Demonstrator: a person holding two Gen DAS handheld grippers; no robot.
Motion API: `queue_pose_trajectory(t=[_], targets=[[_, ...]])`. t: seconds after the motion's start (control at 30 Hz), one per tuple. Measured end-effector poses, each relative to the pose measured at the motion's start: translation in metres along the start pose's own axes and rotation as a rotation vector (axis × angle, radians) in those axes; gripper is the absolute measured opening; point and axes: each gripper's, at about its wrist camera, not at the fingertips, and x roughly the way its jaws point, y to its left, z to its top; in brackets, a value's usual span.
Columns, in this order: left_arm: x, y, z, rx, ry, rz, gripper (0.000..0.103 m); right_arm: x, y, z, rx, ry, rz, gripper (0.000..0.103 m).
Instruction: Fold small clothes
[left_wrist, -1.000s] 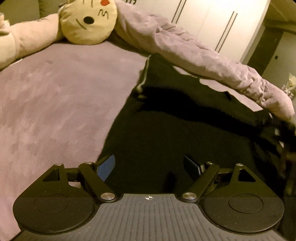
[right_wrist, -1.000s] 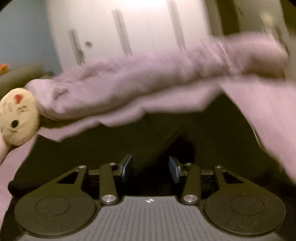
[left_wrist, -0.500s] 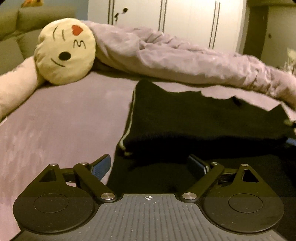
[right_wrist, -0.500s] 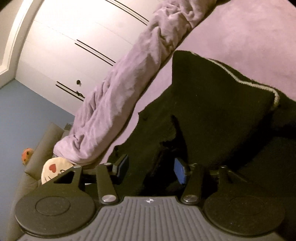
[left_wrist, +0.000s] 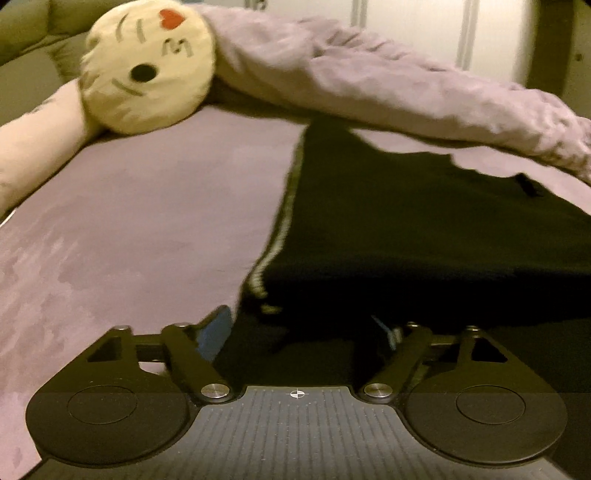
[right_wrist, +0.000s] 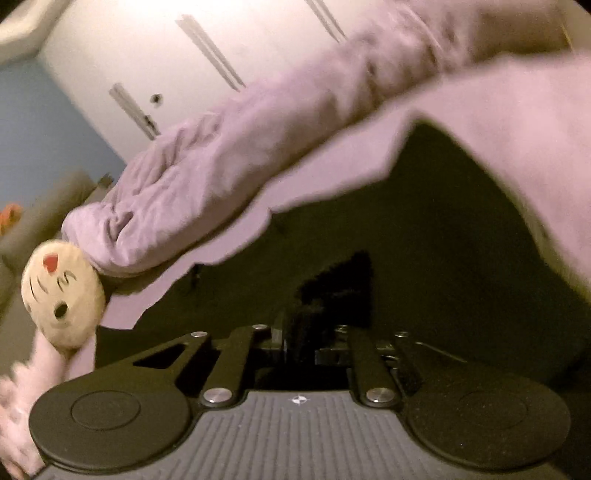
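Left wrist view: left gripper (left_wrist: 301, 326) gaping wide, straddling near corner of black garment (left_wrist: 424, 236), gripping nothing; long trimmed edge running straight ahead; right gripper (right_wrist: 301, 345) pinching same cloth.

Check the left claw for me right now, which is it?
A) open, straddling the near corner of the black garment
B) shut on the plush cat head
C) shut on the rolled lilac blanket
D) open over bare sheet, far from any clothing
A: the left claw has its jaws spread wide, with the white-trimmed near corner of the black garment lying between them on the lilac bed sheet.
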Motion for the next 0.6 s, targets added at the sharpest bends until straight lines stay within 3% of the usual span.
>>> queue_pose_trajectory(t=[0.13,0.2,0.37,0.47,0.6], targets=[[-0.006,0.002,0.004,-0.049,-0.005,0.011,0.073,-0.027,0.028,0.013,-0.279,-0.181,-0.131,0.01],[-0.009,-0.002,0.003,-0.054,-0.002,0.001,0.074,-0.031,0.031,0.015,-0.369,-0.22,-0.169,0.01],[-0.013,-0.01,-0.004,-0.055,0.013,-0.028,0.08,-0.009,0.011,0.018,-0.401,-0.132,-0.203,0.013],[-0.015,-0.009,-0.004,-0.055,0.027,-0.018,0.08,0.003,-0.01,0.016,-0.333,-0.051,-0.206,0.022],[-0.031,-0.006,-0.006,-0.042,0.005,-0.042,0.083,-0.002,-0.031,0.011,-0.218,-0.03,-0.126,0.032]])
